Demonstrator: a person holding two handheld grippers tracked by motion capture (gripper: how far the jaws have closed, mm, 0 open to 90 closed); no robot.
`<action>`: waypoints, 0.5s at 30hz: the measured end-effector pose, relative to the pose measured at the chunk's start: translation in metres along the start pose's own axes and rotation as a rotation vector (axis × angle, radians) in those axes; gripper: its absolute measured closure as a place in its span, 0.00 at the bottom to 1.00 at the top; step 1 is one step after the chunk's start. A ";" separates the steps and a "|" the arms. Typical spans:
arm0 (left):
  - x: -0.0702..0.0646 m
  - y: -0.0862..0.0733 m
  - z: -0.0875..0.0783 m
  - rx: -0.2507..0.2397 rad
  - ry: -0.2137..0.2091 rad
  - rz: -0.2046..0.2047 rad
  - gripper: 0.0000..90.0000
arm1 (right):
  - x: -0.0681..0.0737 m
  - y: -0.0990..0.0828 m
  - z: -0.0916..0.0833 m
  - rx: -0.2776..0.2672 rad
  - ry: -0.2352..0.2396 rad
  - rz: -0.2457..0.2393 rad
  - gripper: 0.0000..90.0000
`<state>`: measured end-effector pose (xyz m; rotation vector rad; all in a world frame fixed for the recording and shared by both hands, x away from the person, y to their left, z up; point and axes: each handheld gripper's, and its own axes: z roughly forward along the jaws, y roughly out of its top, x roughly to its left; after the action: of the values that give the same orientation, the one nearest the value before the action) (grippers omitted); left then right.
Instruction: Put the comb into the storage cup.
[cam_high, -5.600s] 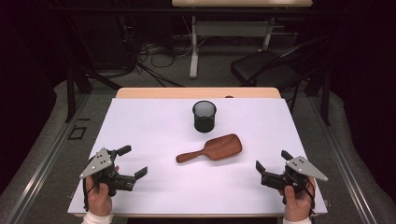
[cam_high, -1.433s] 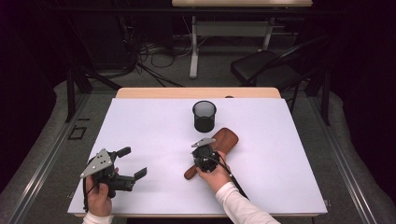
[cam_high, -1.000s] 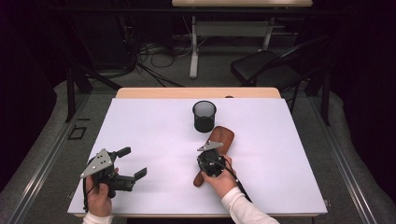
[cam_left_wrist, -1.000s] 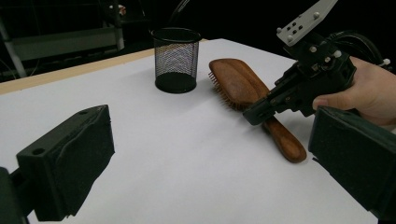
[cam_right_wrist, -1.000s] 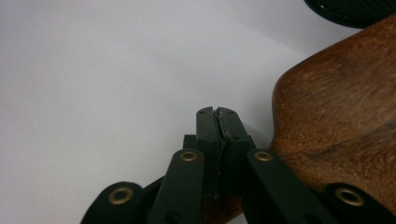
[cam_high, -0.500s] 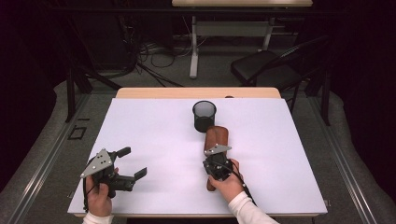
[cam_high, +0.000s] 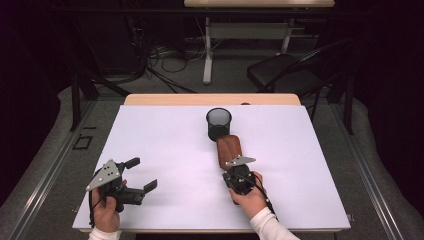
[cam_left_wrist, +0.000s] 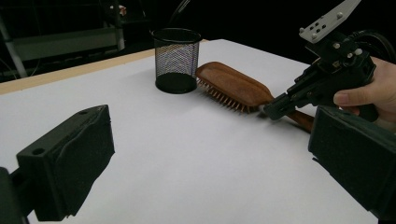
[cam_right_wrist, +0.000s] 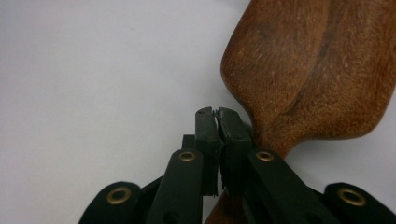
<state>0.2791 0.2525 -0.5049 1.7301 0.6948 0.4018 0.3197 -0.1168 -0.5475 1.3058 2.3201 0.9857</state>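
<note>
A: The right gripper (cam_high: 237, 176) has its jaws pressed together over the neck of the wooden hairbrush (cam_high: 229, 150), pushing rather than clasping, I think.

B: Where is the brush?

A: Mid-table, bristles down, head just beside the mesh cup (cam_high: 218, 123) near the far edge, handle toward the near edge.

B: And to steer it well?

A: Press low at the neck, go slowly, and keep the head off the cup. The left gripper (cam_high: 134, 181) waits spread wide near the near-left corner.
</note>
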 end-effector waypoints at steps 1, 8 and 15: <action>0.000 0.000 0.000 0.000 0.000 0.000 0.00 | -0.002 -0.001 -0.001 -0.001 0.001 0.004 0.97; 0.000 0.000 0.000 0.000 0.000 0.002 0.00 | -0.008 -0.004 -0.006 -0.006 -0.002 0.014 0.97; 0.000 0.000 0.000 0.001 0.000 0.001 0.00 | -0.016 -0.008 -0.011 -0.011 -0.004 0.030 0.97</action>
<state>0.2790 0.2522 -0.5050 1.7313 0.6942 0.4026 0.3174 -0.1372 -0.5462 1.3413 2.2951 1.0021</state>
